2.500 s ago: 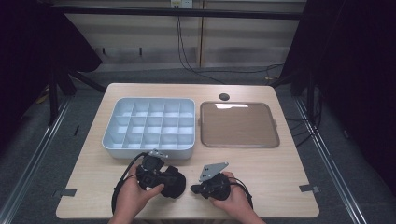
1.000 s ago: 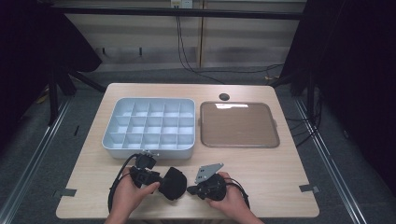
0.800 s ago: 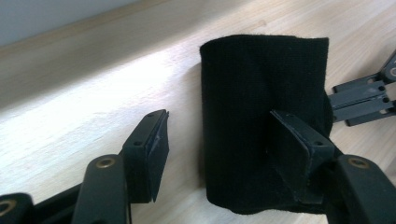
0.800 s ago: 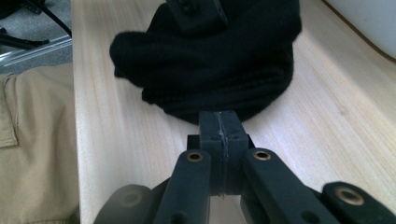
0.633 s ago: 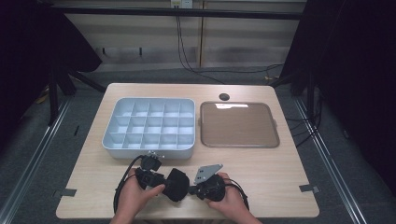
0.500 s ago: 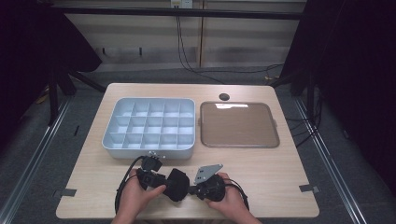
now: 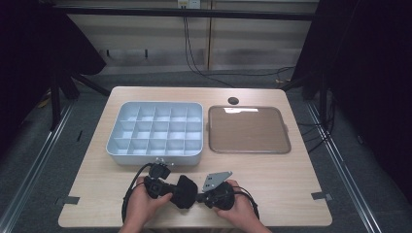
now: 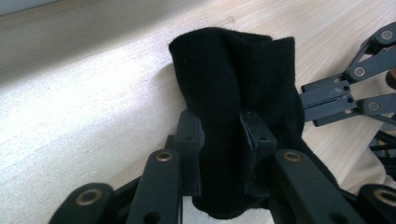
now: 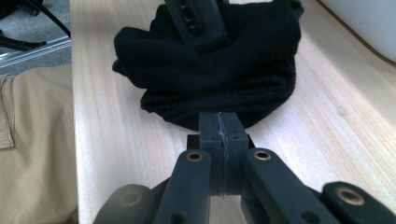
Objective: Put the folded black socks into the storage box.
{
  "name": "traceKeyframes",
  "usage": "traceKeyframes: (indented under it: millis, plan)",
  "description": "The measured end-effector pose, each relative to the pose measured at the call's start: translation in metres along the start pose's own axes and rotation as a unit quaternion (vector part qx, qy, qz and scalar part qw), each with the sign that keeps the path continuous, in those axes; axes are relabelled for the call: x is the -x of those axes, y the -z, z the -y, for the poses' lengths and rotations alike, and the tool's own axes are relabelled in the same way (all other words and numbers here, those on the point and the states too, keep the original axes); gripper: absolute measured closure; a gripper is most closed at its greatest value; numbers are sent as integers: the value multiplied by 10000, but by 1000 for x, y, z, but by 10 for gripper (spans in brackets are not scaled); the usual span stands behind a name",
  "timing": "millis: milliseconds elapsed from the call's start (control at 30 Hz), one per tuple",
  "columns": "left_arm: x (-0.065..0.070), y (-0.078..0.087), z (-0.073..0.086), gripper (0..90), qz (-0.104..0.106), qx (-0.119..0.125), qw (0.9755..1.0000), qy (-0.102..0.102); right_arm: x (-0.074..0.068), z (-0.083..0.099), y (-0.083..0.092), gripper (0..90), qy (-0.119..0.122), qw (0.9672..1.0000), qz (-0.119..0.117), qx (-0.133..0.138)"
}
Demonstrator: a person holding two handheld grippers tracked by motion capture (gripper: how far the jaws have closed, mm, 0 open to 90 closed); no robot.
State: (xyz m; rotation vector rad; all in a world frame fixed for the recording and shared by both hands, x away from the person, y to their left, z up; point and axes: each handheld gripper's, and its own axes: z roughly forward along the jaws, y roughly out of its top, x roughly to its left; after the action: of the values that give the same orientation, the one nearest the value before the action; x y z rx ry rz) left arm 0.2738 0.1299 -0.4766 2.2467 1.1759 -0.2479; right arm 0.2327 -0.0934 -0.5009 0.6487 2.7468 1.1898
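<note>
The left gripper [image 8: 219,154], jaws just closing, is pinching a soft black ribbed knit sock [image 8: 238,88]; the right gripper [image 9: 219,128] is sitting fully closed, touching the sock's near edge.

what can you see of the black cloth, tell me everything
The black cloth is a soft, ribbed knit piece, bunched and folded into a thick lump with one rounded end standing up. It lies on the pale wooden table near the front edge, in front of the divided bin. The left gripper has just been closing and pinches a fold between its pads. The right gripper, jaws pressed together, touches its lower edge; whether it holds any fabric is unclear.
</note>
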Motion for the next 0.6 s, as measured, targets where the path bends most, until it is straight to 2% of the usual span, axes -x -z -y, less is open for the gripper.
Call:
traceKeyframes:
  millis: [100,167,333,367,400,500,567,600]
  plan:
    - [-2,2,-1,729,60,-40,10000,67,1,0,1,883,-7,10000,-1,-12]
    - [-1,4,-2,731,25,-82,10000,36,1,1,1,876,26,10000,13,2]
    - [-1,12,-3,732,-27,5,10000,53,3,3,4,826,-39,10000,57,-3]
    - [-2,15,-4,732,-26,130,9998,169,4,4,6,773,-60,9999,103,79]
    - [-3,20,-5,732,-40,188,9996,195,4,5,7,745,-56,9998,135,111]
    - [-3,28,-7,732,-96,180,9996,177,6,6,9,655,-150,9996,194,136]
    - [-4,31,-7,732,-111,164,9997,167,7,7,9,626,-142,9996,210,148]
    - [-4,34,-8,731,-125,121,9997,141,8,8,9,577,-125,9995,290,99]
